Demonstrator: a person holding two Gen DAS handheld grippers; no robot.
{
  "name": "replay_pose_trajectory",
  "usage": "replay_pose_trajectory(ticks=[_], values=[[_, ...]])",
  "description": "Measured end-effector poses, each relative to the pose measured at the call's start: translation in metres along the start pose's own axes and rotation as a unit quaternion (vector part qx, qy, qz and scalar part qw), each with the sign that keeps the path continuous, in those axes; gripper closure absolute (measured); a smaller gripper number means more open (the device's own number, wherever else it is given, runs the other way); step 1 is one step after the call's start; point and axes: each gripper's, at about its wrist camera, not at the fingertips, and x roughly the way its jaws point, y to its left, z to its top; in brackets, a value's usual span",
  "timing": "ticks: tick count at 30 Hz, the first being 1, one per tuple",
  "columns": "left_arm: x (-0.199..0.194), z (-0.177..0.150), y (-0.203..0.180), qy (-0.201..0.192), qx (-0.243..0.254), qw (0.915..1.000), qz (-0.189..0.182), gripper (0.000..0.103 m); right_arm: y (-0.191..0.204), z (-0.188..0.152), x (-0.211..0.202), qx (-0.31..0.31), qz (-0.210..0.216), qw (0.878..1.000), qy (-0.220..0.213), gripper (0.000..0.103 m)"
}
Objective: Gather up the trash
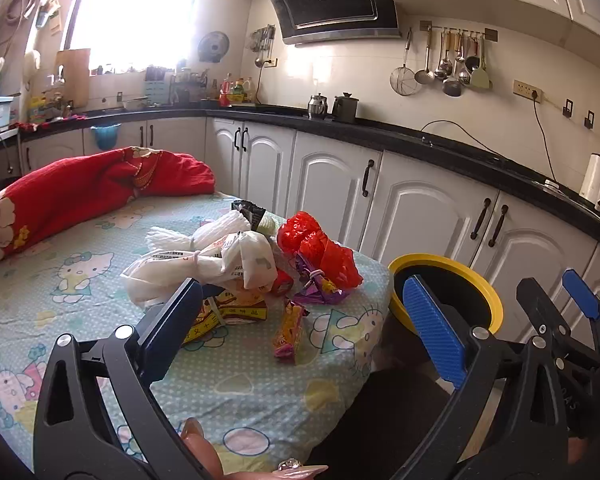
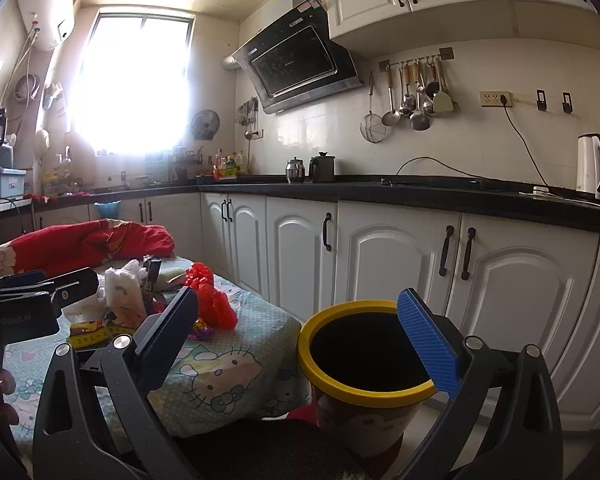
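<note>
A heap of trash lies on the table with the cartoon-cat cloth (image 1: 240,384): a white plastic bag (image 1: 224,264), a red plastic bag (image 1: 320,246), a purple wrapper (image 1: 320,294), yellow packaging (image 1: 240,312) and an orange snack wrapper (image 1: 290,332). My left gripper (image 1: 304,320) hovers open just short of the heap, nothing between its pads. A yellow-rimmed bin (image 2: 360,396) stands on the floor at the table's right corner. My right gripper (image 2: 300,336) is open in front of the bin and holds nothing. The heap also shows in the right wrist view, with the red bag (image 2: 212,300) nearest.
A red flowered quilt (image 1: 92,188) lies along the table's far left. White cabinets (image 1: 328,184) under a black counter run behind the table and the bin. A white kettle (image 2: 590,164) stands on the counter. A person's fingers (image 1: 196,436) show at the bottom edge.
</note>
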Motion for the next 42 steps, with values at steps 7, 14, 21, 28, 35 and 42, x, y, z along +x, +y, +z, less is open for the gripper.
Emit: replay_pose_trajectory(ticks=[7,14,21,28,35,42], values=[[-0.0003,0.0000,-0.0002,0.000,0.000,1.0000,0.001,0.011,-0.0027,0.0006,0.0005,0.002,0.000,1.000,0.002,0.006],[-0.0002,-0.0003,0.0000,0.000,0.000,1.0000,0.001,0.011,-0.0032,-0.0009,-0.0009,0.003,-0.001,1.000,0.004,0.006],[-0.0001,-0.0007,-0.0002,0.001,0.001,1.0000,0.000,0.011,-0.0036,-0.0014,-0.0006,0.002,-0.002,1.000,0.005,0.006],[0.0003,-0.0024,0.0003,0.002,-0.001,1.0000,0.001,0.011,-0.0039,-0.0031,0.0020,0.003,-0.002,1.000,0.008,0.006],[0.0031,-0.0057,0.0021,0.006,-0.002,1.0000,0.002,0.011,-0.0017,-0.0024,0.0052,0.001,0.000,1.000,0.014,0.006],[0.0063,-0.0069,0.0075,0.011,-0.009,0.9999,0.005,0.011,0.0022,-0.0041,0.0085,-0.005,0.011,1.000,0.024,0.006]])
